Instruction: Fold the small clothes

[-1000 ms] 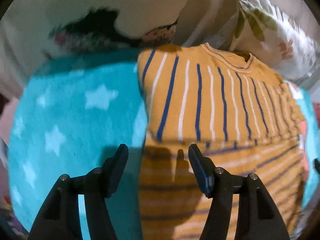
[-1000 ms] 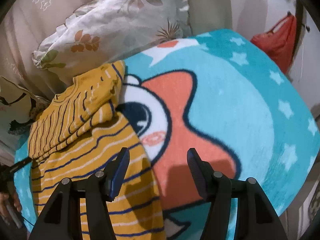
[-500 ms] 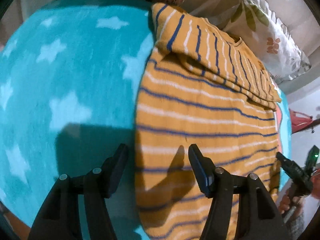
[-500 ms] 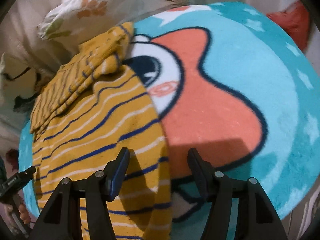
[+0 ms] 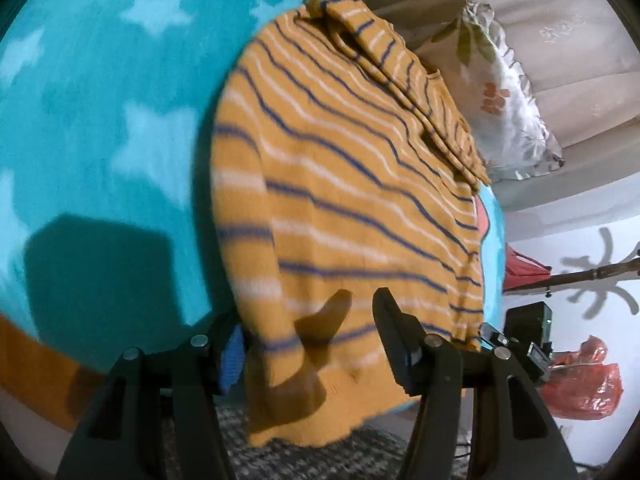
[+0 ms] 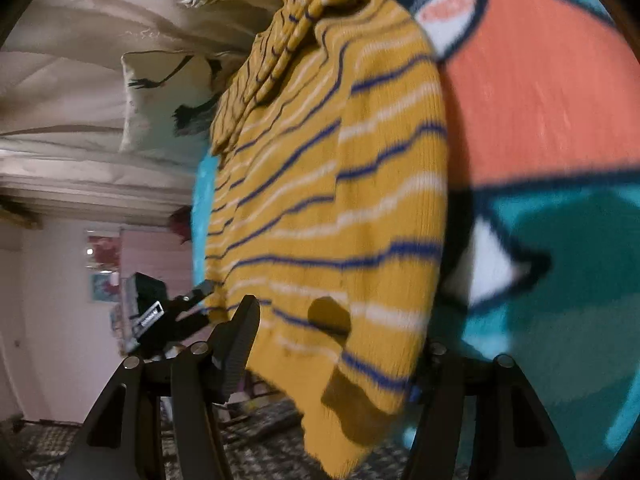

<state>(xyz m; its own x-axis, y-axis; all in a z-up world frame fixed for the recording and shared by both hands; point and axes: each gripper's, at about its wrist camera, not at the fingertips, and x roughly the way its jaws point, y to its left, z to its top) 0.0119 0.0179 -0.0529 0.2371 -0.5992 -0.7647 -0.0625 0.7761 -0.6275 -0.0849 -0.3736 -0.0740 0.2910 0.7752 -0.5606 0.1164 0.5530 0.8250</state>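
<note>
A mustard-yellow sweater with blue and white stripes (image 5: 340, 200) lies on a turquoise star blanket (image 5: 100, 100), its top part folded down at the far end. Its hem hangs over the blanket's near edge. My left gripper (image 5: 312, 340) is open, with the hem's left corner between its fingers. In the right wrist view the sweater (image 6: 340, 200) lies left of the blanket's orange cartoon print (image 6: 540, 100). My right gripper (image 6: 340, 344) is open, with the hem's right corner between its fingers. Each gripper shows small in the other's view.
Floral pillows (image 5: 508, 96) and a beige cover lie beyond the sweater. A red plastic bag (image 5: 584, 384) and a wooden coat stand (image 5: 600, 272) are by the white wall. A patterned rug (image 6: 260, 440) covers the floor below the bed edge.
Both grippers have pulled back and dropped to the near edge of the bed. The sweater's hem, earlier well ahead of them, now sits between each pair of fingers.
</note>
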